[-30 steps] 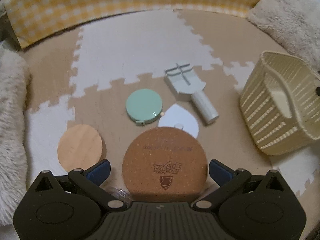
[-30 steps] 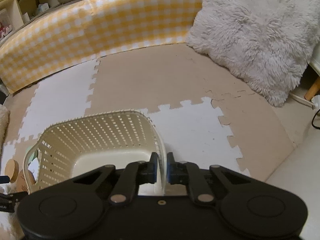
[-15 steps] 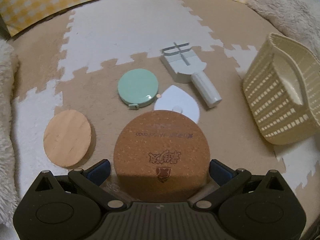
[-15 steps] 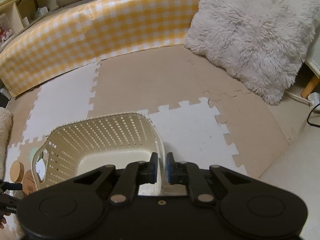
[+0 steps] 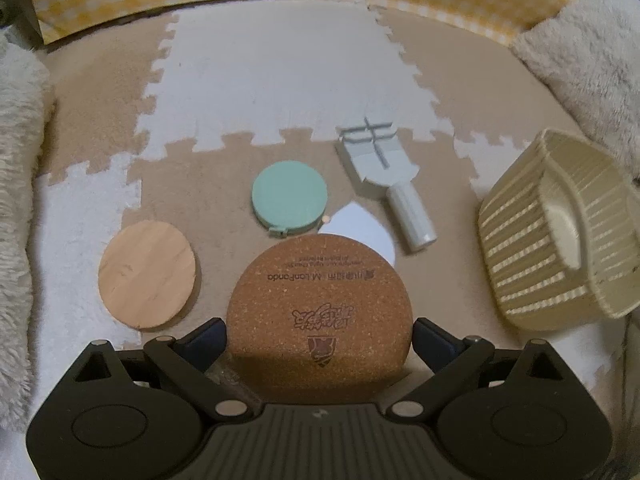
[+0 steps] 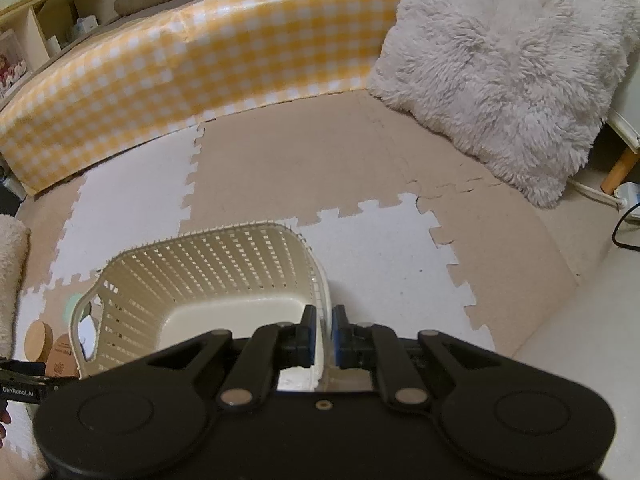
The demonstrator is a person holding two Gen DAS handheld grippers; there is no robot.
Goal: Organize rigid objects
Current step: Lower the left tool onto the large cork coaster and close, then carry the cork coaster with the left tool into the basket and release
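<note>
Left wrist: my left gripper [image 5: 320,338] has dropped closer onto the cork coaster [image 5: 320,312], jaws closing from full width, pads at its edges, no squeeze yet; I'd call pickup imminent. Right wrist: unchanged, right gripper [image 6: 323,336] clamped on the basket [image 6: 200,280] rim, basket empty, just right of the items.

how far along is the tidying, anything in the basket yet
Nothing stored yet: the basket looks empty. In hand: the right gripper pinches the basket's rim, and the left gripper is closing around the cork coaster. Left on the mat: wooden disc, green compact, white piece and grey tool.
</note>
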